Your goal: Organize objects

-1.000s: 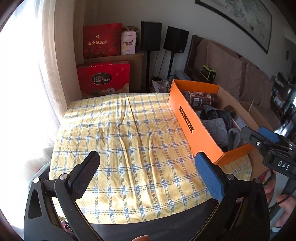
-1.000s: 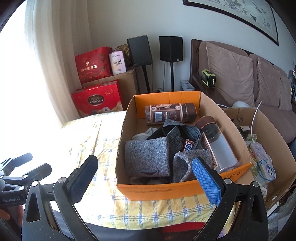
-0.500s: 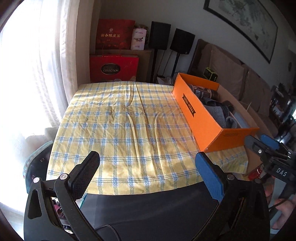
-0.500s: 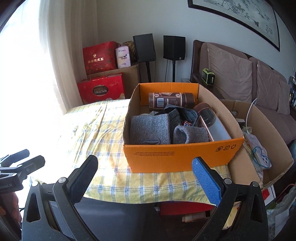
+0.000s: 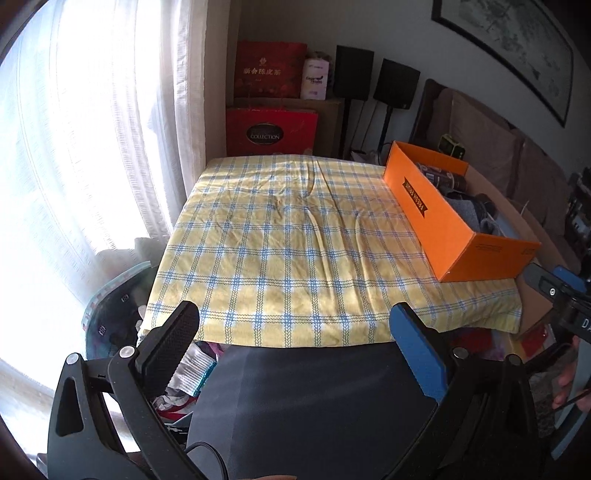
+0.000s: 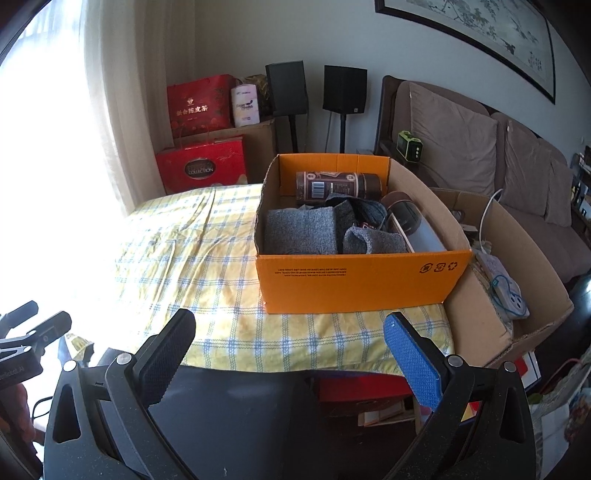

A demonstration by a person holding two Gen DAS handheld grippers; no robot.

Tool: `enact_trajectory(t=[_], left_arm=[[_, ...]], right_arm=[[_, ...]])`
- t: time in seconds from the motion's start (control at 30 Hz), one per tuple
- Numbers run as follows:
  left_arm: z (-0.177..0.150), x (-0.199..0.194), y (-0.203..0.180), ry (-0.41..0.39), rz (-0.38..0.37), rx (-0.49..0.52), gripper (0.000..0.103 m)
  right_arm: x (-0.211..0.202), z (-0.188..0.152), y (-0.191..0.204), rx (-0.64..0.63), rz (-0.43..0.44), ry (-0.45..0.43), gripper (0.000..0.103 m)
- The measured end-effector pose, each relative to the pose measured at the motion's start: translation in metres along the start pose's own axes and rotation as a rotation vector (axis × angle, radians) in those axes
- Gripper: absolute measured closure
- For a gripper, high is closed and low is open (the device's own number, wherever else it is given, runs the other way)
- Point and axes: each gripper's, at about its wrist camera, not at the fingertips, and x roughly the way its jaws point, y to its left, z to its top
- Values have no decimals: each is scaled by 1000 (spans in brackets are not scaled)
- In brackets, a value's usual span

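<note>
Room: a living room with a bright curtained window [image 5: 110, 147] on the left, a brown sofa [image 6: 480, 147] on the right and a framed picture [image 6: 472, 33] on the wall.
Table: covered by a yellow and blue checked cloth [image 5: 295, 236]; most of the cloth was bare.
Box: an orange cardboard box [image 6: 362, 280] stood on the right part of the cloth, open at the top.
Box contents: a brown can [image 6: 338, 184] lay on its side against the far wall; grey folded socks [image 6: 301, 230] filled the middle; a bottle with a dark cap [image 6: 404, 214] lay along the right wall.
Second box: a plain brown carton [image 6: 517, 258] stood just beside the table on the right, holding a power strip [image 6: 511, 295].
Background: 2 red gift bags [image 6: 201, 166] and 2 black speakers [image 6: 345, 88] stood near the far wall.
Left gripper [image 5: 295, 332]: fingers spread wide with nothing between them, held in front of the near table edge, well apart from the orange box.
Right gripper [image 6: 290, 336]: fingers spread wide with nothing between them, held before the near table edge, facing the orange box.
</note>
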Motion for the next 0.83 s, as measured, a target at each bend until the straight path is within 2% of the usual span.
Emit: enact_trajectory(t=[0.83], left_arm=[[3,-4,-3,2,26,24,0]], right_arm=[[-4,0,6,4,0,-9,0]])
